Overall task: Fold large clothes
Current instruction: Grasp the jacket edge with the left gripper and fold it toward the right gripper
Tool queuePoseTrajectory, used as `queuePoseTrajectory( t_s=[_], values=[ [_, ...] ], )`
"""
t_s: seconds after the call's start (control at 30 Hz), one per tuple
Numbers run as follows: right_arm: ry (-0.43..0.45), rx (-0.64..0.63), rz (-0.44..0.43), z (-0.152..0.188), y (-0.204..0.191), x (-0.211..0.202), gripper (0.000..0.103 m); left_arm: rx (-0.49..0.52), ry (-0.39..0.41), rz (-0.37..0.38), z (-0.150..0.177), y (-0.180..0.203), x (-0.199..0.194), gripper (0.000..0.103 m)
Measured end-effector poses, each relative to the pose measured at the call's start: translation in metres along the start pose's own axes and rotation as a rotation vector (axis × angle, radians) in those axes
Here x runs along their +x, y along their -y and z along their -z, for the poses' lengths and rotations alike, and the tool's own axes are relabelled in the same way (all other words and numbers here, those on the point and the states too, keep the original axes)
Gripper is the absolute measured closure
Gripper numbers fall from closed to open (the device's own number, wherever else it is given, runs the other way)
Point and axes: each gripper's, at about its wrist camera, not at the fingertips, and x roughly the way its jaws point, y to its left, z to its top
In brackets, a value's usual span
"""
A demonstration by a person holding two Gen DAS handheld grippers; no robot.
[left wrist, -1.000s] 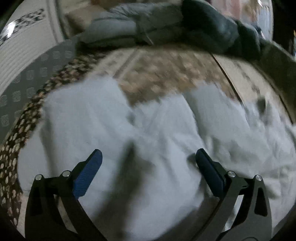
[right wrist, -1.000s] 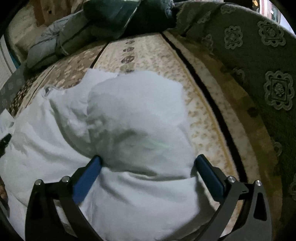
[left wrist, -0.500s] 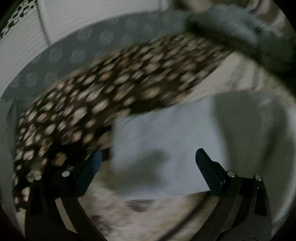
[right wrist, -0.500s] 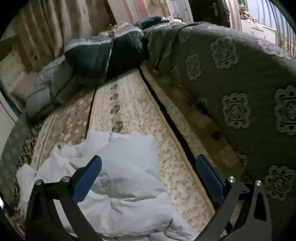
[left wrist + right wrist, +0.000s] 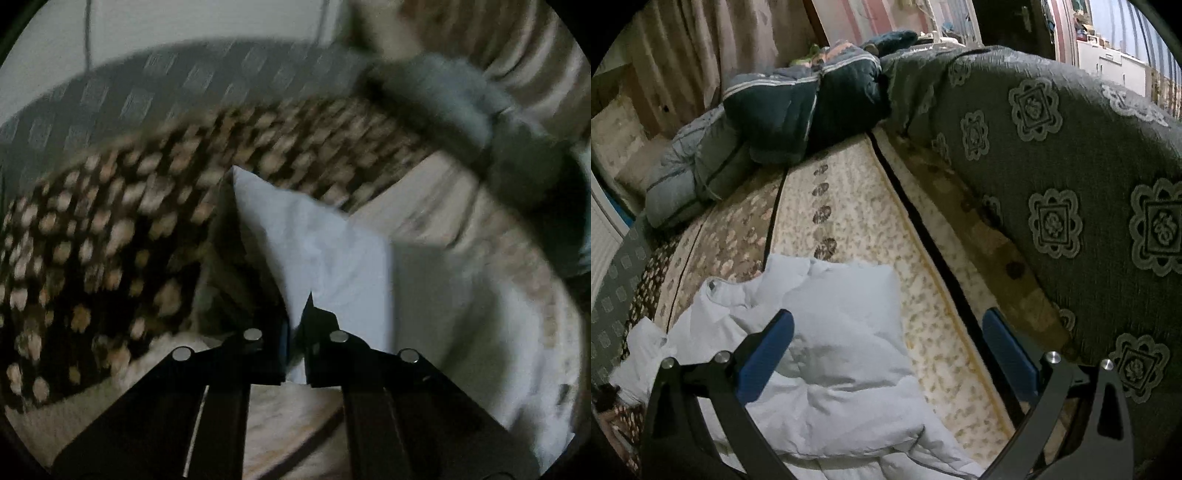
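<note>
Black tongs (image 5: 886, 354), blue pads (image 5: 764, 356), silver screws

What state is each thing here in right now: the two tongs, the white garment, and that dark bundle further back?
Left tongs: shut, pinching a corner of the white garment.
Right tongs: open, holding nothing, above the garment.
White garment: crumpled and unfolded on the patterned cover, one corner lifted.
Dark padded jacket: bunched in a heap at the far end, untouched.

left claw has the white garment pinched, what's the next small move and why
Probably bring the right claw down onto the crumpled white garment and pinch an edge. The left claw is already shut on a fold of it, while the right one hangs open above the heap, holding nothing; spreading it likely needs both.
</note>
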Motion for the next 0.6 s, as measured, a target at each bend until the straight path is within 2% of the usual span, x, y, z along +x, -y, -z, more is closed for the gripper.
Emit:
queuePoseTrajectory(
  t_s=[0.03, 0.07, 0.1, 0.17, 0.2, 0.27, 0.3, 0.37, 0.47, 0.5, 0.53, 0.57, 0.6],
  values=[
    [0.004, -0.003, -0.005, -0.001, -0.001, -0.001, 0.001, 0.018, 0.036, 0.043, -0.006, 0.011, -0.017, 0.1],
    [0.01, -0.006, -0.01, -0.003, -0.003, -0.003, 0.001, 0.04, 0.079, 0.149, -0.012, 0.027, -0.037, 0.1],
    [0.015, -0.008, -0.014, -0.005, -0.004, -0.004, 0.001, 0.078, 0.111, 0.223, -0.015, 0.046, -0.056, 0.1],
    [0.02, -0.015, -0.025, -0.008, -0.007, -0.006, 0.001, 0.223, 0.207, 0.304, -0.011, 0.09, -0.102, 0.101],
    [0.022, -0.022, -0.03, -0.009, -0.01, -0.006, 0.001, 0.291, 0.229, 0.382, -0.003, 0.117, -0.127, 0.102],
    [0.023, -0.035, -0.032, -0.009, -0.013, -0.007, 0.001, 0.358, 0.221, 0.498, 0.015, 0.152, -0.155, 0.103],
    [0.023, -0.045, -0.033, -0.009, -0.015, -0.007, 0.001, 0.417, 0.205, 0.582, 0.034, 0.177, -0.171, 0.103],
    [0.015, -0.062, -0.034, -0.009, -0.018, -0.006, 0.001, 0.491, 0.198, 0.668, 0.064, 0.202, -0.197, 0.103],
    [0.021, -0.066, -0.031, -0.01, -0.018, -0.009, 0.001, 0.6, 0.097, 0.856, 0.117, 0.245, -0.225, 0.101],
    [0.025, -0.063, -0.032, -0.011, -0.017, -0.011, 0.001, 0.642, 0.047, 0.928, 0.135, 0.258, -0.235, 0.096],
    [0.027, -0.057, -0.032, -0.011, -0.016, -0.013, 0.001, 0.694, 0.007, 0.985, 0.152, 0.268, -0.244, 0.08],
    [0.029, -0.053, -0.033, -0.011, -0.014, -0.015, 0.001, 0.715, -0.006, 1.016, 0.162, 0.272, -0.251, 0.068],
    [0.03, -0.051, -0.033, -0.012, -0.014, -0.016, 0.001, 0.717, -0.006, 1.051, 0.172, 0.275, -0.258, 0.036]
  ],
)
